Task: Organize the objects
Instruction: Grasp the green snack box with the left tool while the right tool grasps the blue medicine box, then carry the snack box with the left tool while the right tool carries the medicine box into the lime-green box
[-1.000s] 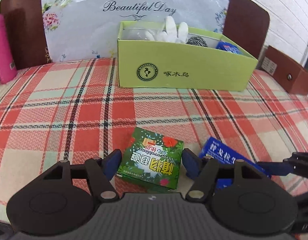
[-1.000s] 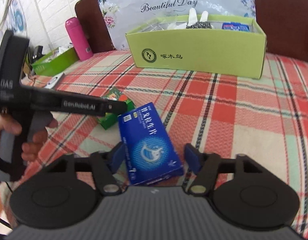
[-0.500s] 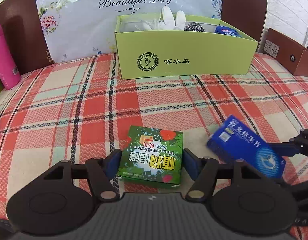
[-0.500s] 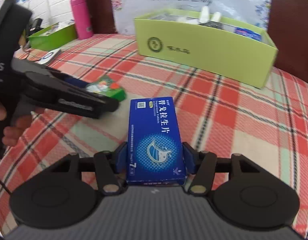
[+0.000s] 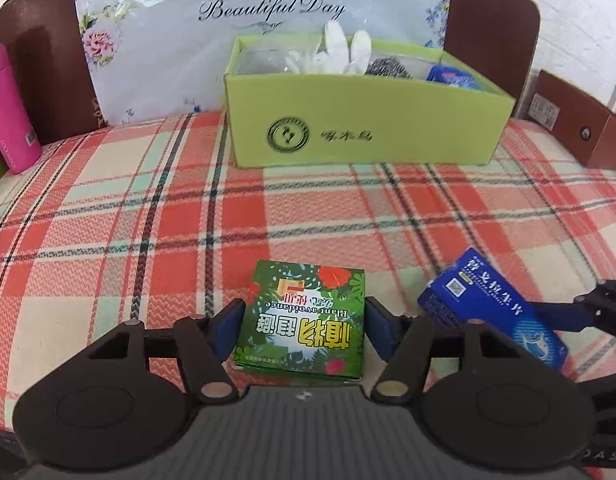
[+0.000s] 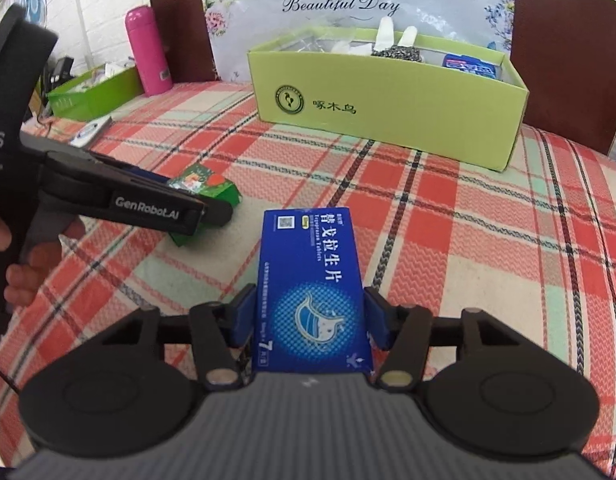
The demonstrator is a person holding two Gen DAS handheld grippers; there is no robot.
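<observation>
while pinched between pads: green carton [image 5: 303,320], blue carton [image 6: 312,292]

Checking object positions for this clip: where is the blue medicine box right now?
The blue medicine box sits between the pads of the right hand-held gripper, above the plaid tablecloth, right of the green box and nearer than the yellow-green carton.

The left tool [image 6: 211,216] hides most of the green carton [image 6: 205,186].
</observation>
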